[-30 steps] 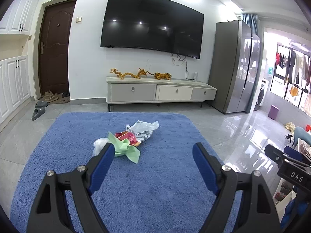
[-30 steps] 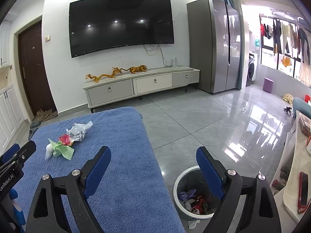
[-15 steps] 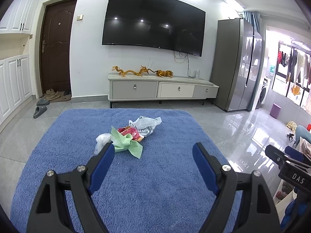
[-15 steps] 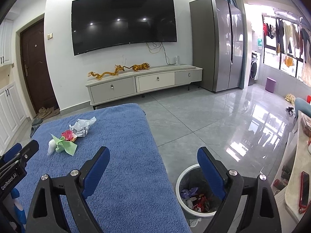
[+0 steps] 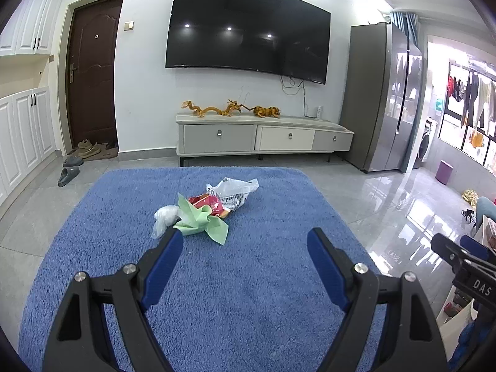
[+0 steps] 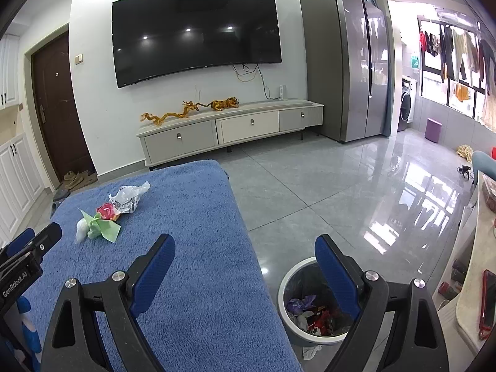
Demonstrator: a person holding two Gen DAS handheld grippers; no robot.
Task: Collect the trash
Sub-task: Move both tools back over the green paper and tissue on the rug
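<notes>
A small heap of trash lies on the blue towel-covered table (image 5: 248, 294): a green paper napkin (image 5: 201, 221), a red snack wrapper (image 5: 209, 203), a clear printed plastic bag (image 5: 234, 190) and a white crumpled plastic piece (image 5: 164, 217). My left gripper (image 5: 245, 252) is open and empty, just short of the heap, its left finger near the napkin. My right gripper (image 6: 245, 260) is open and empty, over the table's right edge, with the heap (image 6: 105, 220) far to its left. A white-rimmed trash bin (image 6: 286, 282) holding wrappers stands on the floor below the right gripper.
Grey tiled floor (image 6: 341, 186) lies right of the table. A TV cabinet (image 5: 263, 138) stands against the far wall, a tall fridge (image 6: 347, 62) to its right. A side counter with a red item (image 6: 486, 300) is at far right. A scrap lies beside the bin (image 6: 310, 352).
Both grippers have tilted up and drifted slightly forward; the trash heap sits a little nearer the left gripper. Both stay open and empty.
</notes>
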